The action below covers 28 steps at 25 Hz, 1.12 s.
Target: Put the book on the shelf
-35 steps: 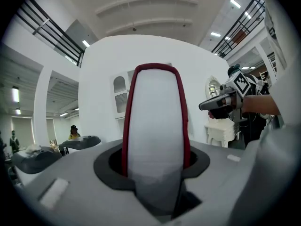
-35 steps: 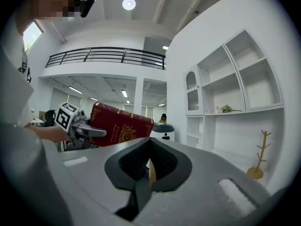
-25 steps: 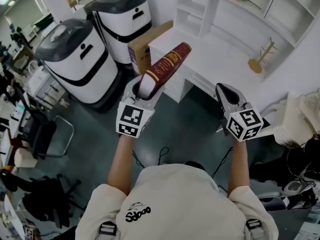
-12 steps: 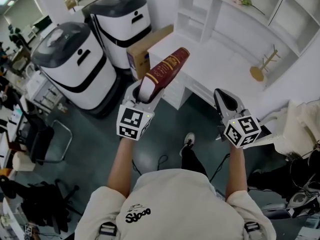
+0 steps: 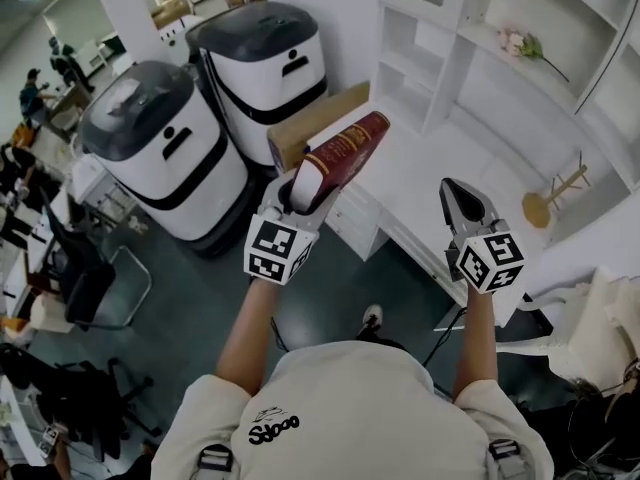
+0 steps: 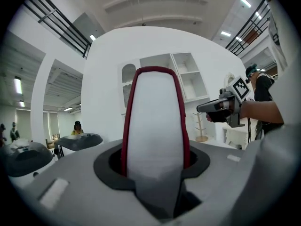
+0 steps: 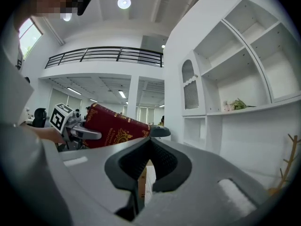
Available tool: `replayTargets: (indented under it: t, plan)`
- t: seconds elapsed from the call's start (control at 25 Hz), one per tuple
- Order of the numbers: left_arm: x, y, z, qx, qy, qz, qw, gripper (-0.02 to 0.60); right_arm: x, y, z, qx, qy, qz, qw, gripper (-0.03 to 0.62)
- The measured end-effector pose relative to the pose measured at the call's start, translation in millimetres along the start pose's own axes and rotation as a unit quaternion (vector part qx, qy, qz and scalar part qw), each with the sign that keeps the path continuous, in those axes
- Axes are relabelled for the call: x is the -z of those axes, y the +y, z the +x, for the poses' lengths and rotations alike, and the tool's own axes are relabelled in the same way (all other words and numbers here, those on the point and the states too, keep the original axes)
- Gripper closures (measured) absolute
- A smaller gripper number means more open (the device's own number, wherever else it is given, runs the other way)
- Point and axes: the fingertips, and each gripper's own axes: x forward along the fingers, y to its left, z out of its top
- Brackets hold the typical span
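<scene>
the left gripper (image 5: 297, 190) is clamped on the book (image 5: 340, 153), its jaws pressing the two covers near the bottom edge, so the dark red volume sticks out ahead of it, tilted up toward the upper middle of the head view. in the left gripper view the white page block fills the centre of the frame with a red cover edge on each side. holding it low by the covers leaves the far end free, which i judge suits sliding it into a shelf compartment end first.

the right gripper (image 5: 455, 186) hangs at the right of the head view, well apart from the book. its jaws meet at the tips with nothing between them, so it looks held in reserve, perhaps to steady the book later.

beyond both, the white worktop (image 5: 420, 178) runs through the centre right, and the white shelf (image 5: 480, 58) rises over it in the upper right. a sprig of flowers (image 5: 525, 46) lies in one compartment and a small wooden stand (image 5: 555, 193) sits on the worktop at the right. a cardboard box (image 5: 315, 118) leans just behind the book, beside two white machines (image 5: 165, 148) at upper left.

the book is not yet at the shelf; the carry is under way.
</scene>
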Motion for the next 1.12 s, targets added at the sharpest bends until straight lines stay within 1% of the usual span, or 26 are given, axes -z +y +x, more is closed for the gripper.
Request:
replayTargets:
  t: [0.12,0.28,0.56,0.76,0.88,1.04,1.12]
  plan:
    - [-8.0,12.1,39.8,-0.008,0.004,-0.001,1.0000,0.344,-7.0,-32.1,28.4,-0.011,0.002,-0.007,1.000,0.592]
    - [-11.1,23.9,83.6,-0.013,0.011,-0.003,0.9999,0.344,-9.4,-65.2,55.6,-0.024,0.003,-0.003,1.000,0.592]
    - [-6.9,29.6,148.6,-0.021,0.023,-0.012,0.9995,0.344,4.2,-126.0,81.1,-0.027,0.015,0.001,1.000,0.592]
    - [-1.3,32.6,181.6,-0.025,0.030,-0.022,0.9990,0.344,18.3,-155.1,99.7,-0.035,0.025,0.007,0.999,0.592]
    - [0.9,39.9,196.2,-0.031,0.025,-0.036,0.9985,0.344,22.6,-167.4,114.2,-0.042,0.028,0.009,0.999,0.592]
    - [19.1,53.6,208.0,-0.037,0.030,-0.080,0.9957,0.344,28.2,-174.8,131.7,-0.051,0.035,0.011,0.998,0.592]
    - [29.0,64.2,212.9,-0.043,0.036,-0.094,0.9940,0.344,29.6,-176.3,141.9,-0.054,0.037,0.007,0.998,0.592]
